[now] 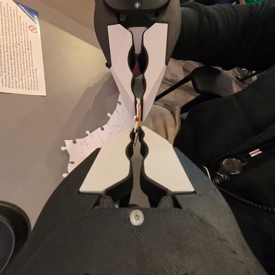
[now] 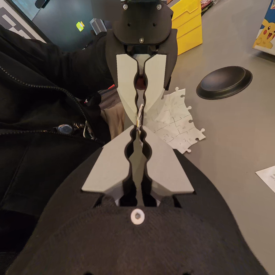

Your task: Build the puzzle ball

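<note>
My left gripper (image 1: 136,131) and right gripper (image 1: 139,119) point at each other tip to tip above the grey table (image 1: 44,126). Each is shut on a thin puzzle piece seen edge-on. The right one's piece (image 1: 138,117) shows white, red and yellow; the left one's piece (image 1: 135,139) sits between its tips. The two pieces touch in the gap between the tips. The right wrist view shows the same: the right gripper (image 2: 138,128), the left gripper (image 2: 139,120), and a piece (image 2: 140,110). A curved strip of joined pieces (image 1: 104,134) lies white side up on the table (image 2: 175,123).
A person in a black jacket (image 1: 223,134) sits close behind the grippers (image 2: 37,104). A black round dish (image 2: 224,81) stands past the strip. A yellow box (image 2: 189,26) and a picture box (image 2: 266,29) stand at the back. A printed leaflet (image 1: 19,52) lies on the table. The tips of both grippers are at nearly the same place. Left tips and right tips are each some 20 cm from the black round dish (image 2: 224,81).
</note>
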Available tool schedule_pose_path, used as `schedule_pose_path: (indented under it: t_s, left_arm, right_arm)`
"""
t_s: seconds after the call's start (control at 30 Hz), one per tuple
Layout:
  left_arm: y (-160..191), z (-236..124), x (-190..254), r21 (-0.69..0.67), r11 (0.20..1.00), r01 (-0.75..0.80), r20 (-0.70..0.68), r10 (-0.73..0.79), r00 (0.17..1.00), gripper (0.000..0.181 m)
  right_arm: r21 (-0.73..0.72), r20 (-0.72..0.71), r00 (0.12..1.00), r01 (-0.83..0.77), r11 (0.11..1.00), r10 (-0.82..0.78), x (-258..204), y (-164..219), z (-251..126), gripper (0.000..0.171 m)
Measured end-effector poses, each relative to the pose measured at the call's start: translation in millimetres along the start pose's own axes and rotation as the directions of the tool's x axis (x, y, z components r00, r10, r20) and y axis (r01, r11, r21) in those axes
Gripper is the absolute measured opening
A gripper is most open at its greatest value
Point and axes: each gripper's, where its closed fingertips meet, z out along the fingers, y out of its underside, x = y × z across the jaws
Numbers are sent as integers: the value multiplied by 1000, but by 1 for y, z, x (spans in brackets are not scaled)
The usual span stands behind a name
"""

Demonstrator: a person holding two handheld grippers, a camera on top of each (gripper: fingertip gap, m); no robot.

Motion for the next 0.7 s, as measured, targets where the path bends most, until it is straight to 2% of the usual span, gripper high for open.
schedule_pose_path:
  t_s: [0.2,0.4,0.7]
  left_arm:
    - [-2,-2,0,33,999,41,-34,-40,999,4]
    - [-6,-2,0,63,996,62,-69,-57,996,4]
    - [-4,-5,0,68,995,70,-83,-64,994,4]
  right_arm:
    - [34,30,995,-92,995,91,2,-5,0,5]
    - [64,51,996,-83,994,79,0,-8,-7,15]
    - [60,47,995,-87,994,84,7,3,-15,2]
